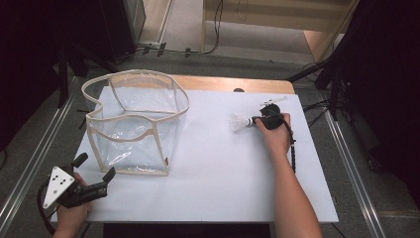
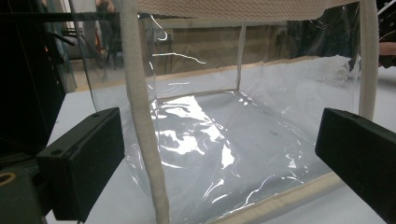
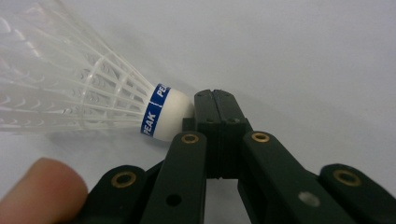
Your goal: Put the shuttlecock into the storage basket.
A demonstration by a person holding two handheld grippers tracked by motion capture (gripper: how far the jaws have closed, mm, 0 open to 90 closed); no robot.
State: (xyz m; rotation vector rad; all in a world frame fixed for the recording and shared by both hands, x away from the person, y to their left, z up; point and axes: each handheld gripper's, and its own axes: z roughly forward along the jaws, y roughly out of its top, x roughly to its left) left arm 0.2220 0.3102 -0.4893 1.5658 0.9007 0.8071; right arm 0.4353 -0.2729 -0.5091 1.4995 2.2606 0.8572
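Observation:
A white feather shuttlecock (image 1: 239,122) with a blue band lies on its side on the white tabletop (image 1: 213,178), right of centre. My right gripper (image 1: 257,120) is shut, jaws pressed flat together. In the right gripper view its tips (image 3: 215,100) rest beside the cork head of the shuttlecock (image 3: 93,100), which is not between the jaws. A clear plastic bag (image 1: 133,124) with cream fabric trim stands open at the left of the table. My left gripper (image 1: 94,167) is open at the table's near left corner and points at the bag's corner strap (image 2: 140,116).
A black cable (image 1: 293,148) trails along the table beside the right forearm. A small white object (image 1: 272,102) lies just beyond the right gripper. Metal rails run along both sides of the table, and dark stands rise at the far corners.

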